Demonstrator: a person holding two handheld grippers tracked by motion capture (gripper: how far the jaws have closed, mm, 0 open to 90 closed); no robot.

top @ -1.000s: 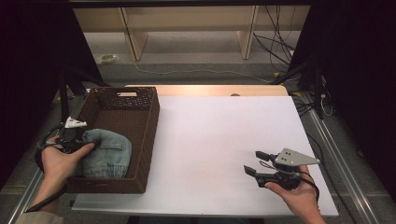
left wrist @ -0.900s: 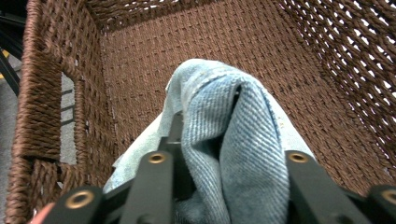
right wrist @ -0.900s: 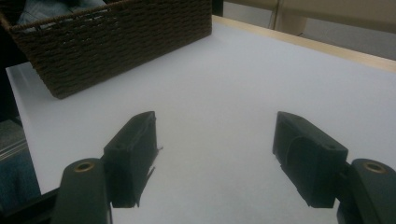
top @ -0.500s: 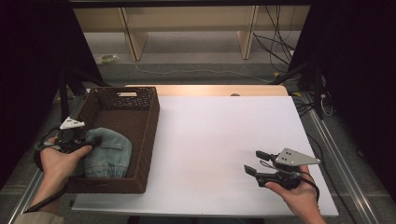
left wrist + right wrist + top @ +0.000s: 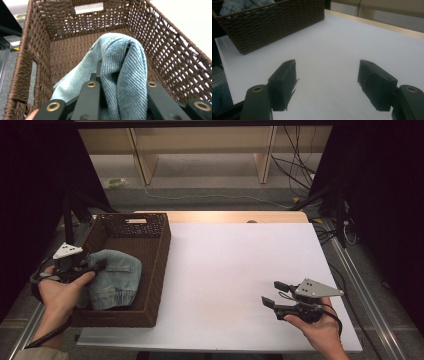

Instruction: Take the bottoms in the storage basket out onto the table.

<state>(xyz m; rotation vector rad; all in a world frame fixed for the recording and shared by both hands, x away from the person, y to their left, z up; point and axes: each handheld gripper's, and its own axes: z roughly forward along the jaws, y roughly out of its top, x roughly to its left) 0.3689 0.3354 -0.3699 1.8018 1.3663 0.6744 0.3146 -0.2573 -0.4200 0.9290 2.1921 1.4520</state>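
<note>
Left gripper (image 5: pixel 94 266) lifted slightly, pinching the light-blue denim garment (image 5: pixel 114 277) in the brown wicker basket (image 5: pixel 159 265).
Likely pulling it out; right gripper (image 5: pixel 274 294) idle, jaws spread.

basket (image 5: pixel 156 270): dark brown weave | denim garment (image 5: pixel 125 72): pale blue twill | table (image 5: pixel 240 265): white
</note>
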